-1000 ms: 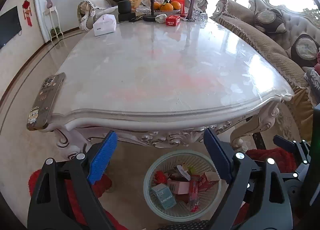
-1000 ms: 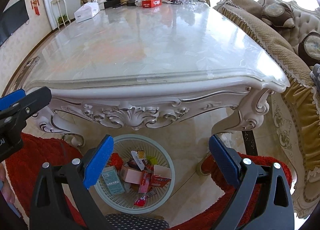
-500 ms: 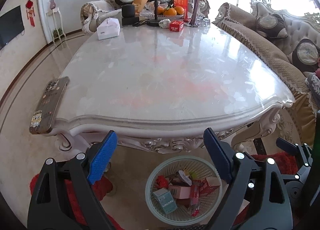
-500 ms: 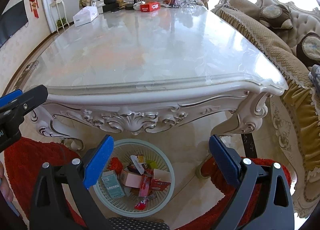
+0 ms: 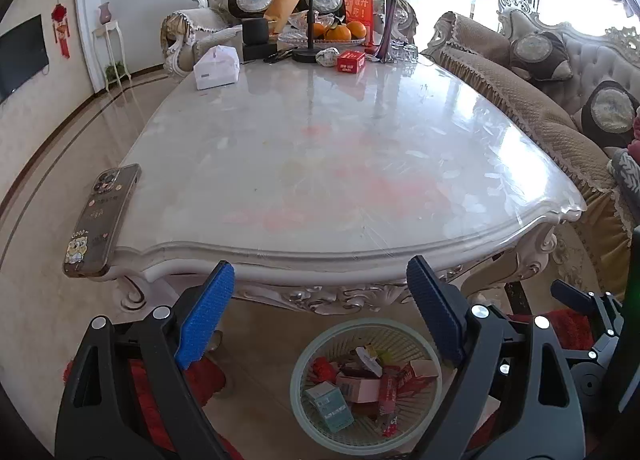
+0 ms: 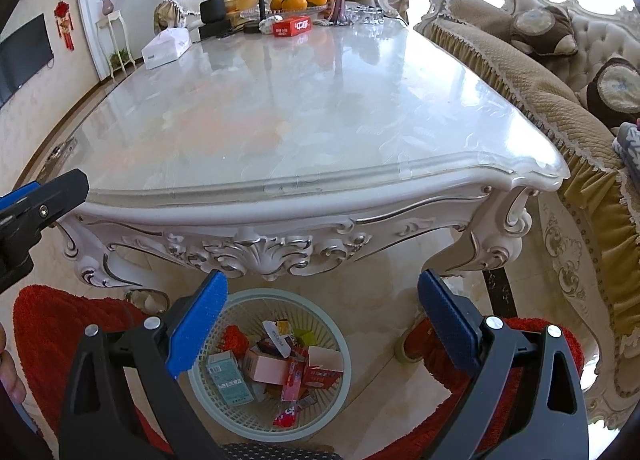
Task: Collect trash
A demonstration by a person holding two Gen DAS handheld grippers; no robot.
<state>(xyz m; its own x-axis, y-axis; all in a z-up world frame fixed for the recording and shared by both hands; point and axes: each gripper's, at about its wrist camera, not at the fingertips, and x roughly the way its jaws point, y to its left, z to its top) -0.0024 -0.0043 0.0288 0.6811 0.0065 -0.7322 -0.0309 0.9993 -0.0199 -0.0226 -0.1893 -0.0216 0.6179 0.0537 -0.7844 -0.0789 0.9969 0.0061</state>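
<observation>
A pale green round basket (image 5: pixel 298 370) (image 6: pixel 344 360) stands on the floor under the near edge of the marble table (image 5: pixel 340 148) (image 6: pixel 288 108). Several small boxes and wrappers (image 5: pixel 360 384) (image 6: pixel 280 370) lie inside it. My left gripper (image 5: pixel 320 284) hangs open above the basket, nothing between its blue pads. My right gripper (image 6: pixel 322 292) is open too and holds nothing, just above the basket. In the right wrist view, the tip of the left gripper shows at the left edge.
A phone (image 5: pixel 102 216) lies at the table's near left corner. At the far end stand a white tissue box (image 5: pixel 216 68), a red box (image 5: pixel 351 61), a fruit plate (image 5: pixel 336 33) and a vase (image 5: pixel 390 28). Sofas (image 5: pixel 532 100) line the right. A red rug (image 6: pixel 68 324) covers the floor.
The left wrist view has tilted up a little, so the table and basket sit lower in it. The right view has shifted the same way slightly. Both grippers stay open.
</observation>
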